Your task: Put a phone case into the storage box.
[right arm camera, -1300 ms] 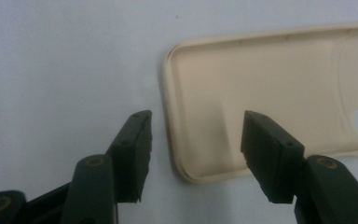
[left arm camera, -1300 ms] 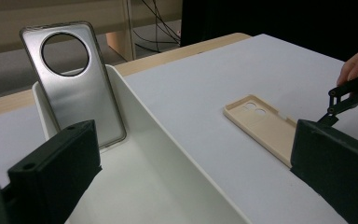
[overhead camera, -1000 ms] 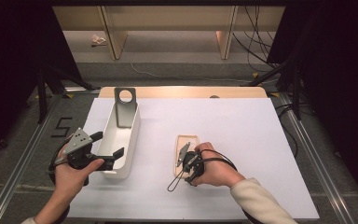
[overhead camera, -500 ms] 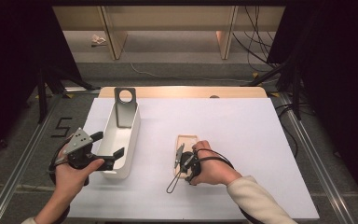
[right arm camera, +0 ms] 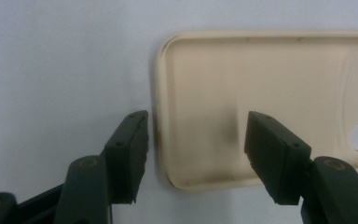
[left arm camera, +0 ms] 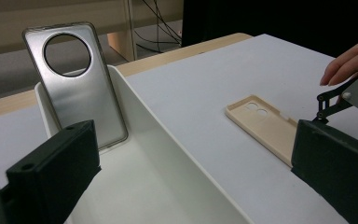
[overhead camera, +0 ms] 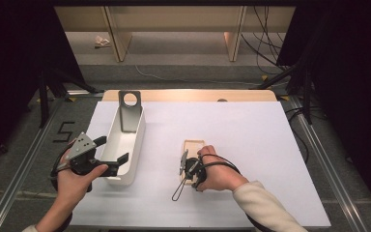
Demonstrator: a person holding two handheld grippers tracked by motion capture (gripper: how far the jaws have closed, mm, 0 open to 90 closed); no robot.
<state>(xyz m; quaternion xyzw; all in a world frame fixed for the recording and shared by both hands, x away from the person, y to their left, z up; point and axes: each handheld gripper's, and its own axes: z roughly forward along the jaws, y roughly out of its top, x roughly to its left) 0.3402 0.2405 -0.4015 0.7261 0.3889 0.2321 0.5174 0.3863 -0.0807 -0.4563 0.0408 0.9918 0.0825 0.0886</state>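
A beige phone case [overhead camera: 193, 145] [left arm camera: 265, 122] [right arm camera: 242, 88] lies hollow side up on the white sheet. My right gripper [overhead camera: 188, 167] [right arm camera: 196, 140] points down at its near end. Its jaws straddle the case's rim, one outside on the sheet and one over the inside. They have just been closing a little, and neither pad presses on the rim. My left gripper [overhead camera: 111, 150] [left arm camera: 191, 149] is open at the near end of a white bin [overhead camera: 137, 140] [left arm camera: 182, 154], straddling its right wall. A clear silvery phone case [overhead camera: 129, 110] [left arm camera: 77, 93] leans upright against the bin's far end.
The white sheet [overhead camera: 251, 130] covers a wooden table [overhead camera: 188, 95]. Metal rails run along both sides, with dark stand legs [overhead camera: 299, 77] and cables [overhead camera: 265, 43] behind. Wooden shelving [overhead camera: 174, 24] stands at the back. The right hand's fingers [left arm camera: 349, 63] show in the left gripper view.
The right gripper has edged slightly left over the beige case's near end. The left gripper and the bin have kept still.
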